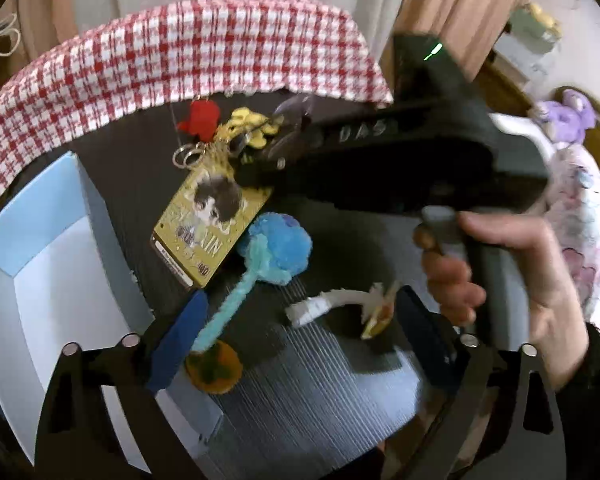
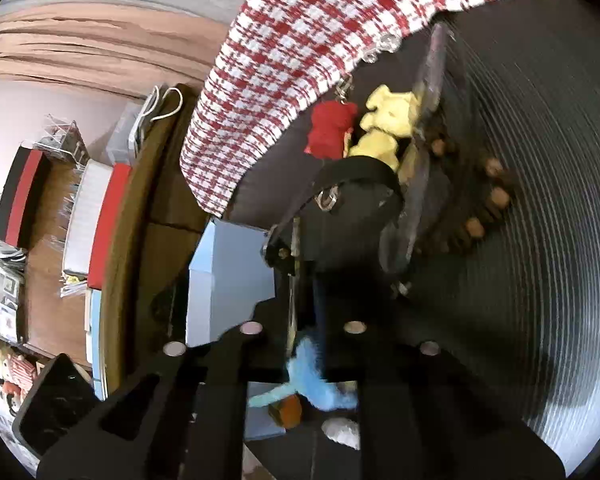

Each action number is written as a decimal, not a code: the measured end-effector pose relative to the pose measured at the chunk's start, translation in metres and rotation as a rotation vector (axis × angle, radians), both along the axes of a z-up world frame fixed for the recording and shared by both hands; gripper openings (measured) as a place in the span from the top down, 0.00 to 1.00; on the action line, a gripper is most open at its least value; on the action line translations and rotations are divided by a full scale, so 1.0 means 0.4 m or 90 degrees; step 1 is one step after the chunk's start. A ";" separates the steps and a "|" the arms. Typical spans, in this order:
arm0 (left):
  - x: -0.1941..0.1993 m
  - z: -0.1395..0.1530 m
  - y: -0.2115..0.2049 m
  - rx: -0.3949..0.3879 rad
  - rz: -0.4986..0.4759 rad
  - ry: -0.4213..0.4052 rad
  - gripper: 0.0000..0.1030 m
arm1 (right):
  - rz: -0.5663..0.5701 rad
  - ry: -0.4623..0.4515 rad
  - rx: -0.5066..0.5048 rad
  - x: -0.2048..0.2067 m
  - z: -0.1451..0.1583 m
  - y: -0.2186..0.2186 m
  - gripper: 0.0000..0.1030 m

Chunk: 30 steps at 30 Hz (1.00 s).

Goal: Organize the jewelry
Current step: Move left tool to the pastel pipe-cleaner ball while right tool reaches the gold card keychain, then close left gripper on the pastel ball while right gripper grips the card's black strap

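In the left wrist view a gold picture-card keychain [image 1: 204, 224] with a ring hangs from my right gripper [image 1: 256, 172], which is shut on its top end above the dark table. A blue fuzzy flower with an orange pot [image 1: 276, 248] lies below it. A white and yellow charm [image 1: 340, 304] lies to the right. Red [image 1: 202, 118] and yellow [image 1: 252, 122] plush charms lie behind. My left gripper [image 1: 300, 336] is open around the flower's stem, fingers [image 1: 180, 344] spread wide. In the right wrist view the card is seen edge-on [image 2: 294, 280] between the shut jaws.
A light blue open box [image 1: 48, 264] stands at the left. A red and white checked cloth [image 1: 180, 52] covers the table's far side. A brown bead bracelet [image 2: 484, 208] and a clear purple item [image 2: 424, 128] lie on the ribbed dark mat. Shelves with boxes [image 2: 80, 220] stand beyond.
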<state>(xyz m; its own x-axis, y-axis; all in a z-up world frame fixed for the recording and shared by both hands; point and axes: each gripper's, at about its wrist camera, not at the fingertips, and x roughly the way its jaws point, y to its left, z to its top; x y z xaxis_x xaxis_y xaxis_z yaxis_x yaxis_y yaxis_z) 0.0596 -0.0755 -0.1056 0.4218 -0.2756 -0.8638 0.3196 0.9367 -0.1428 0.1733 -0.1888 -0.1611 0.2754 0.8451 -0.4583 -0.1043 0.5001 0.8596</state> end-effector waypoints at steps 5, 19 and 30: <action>0.049 -0.028 -0.015 0.010 -0.006 0.003 0.29 | -0.031 -0.006 0.009 0.030 0.013 -0.007 0.95; 0.111 -0.084 -0.028 0.066 -0.013 0.035 0.44 | -0.002 -0.049 -0.006 0.011 0.017 0.003 0.95; 0.112 -0.078 -0.008 0.042 -0.004 0.004 0.59 | -0.013 -0.046 0.015 0.010 0.003 -0.043 0.94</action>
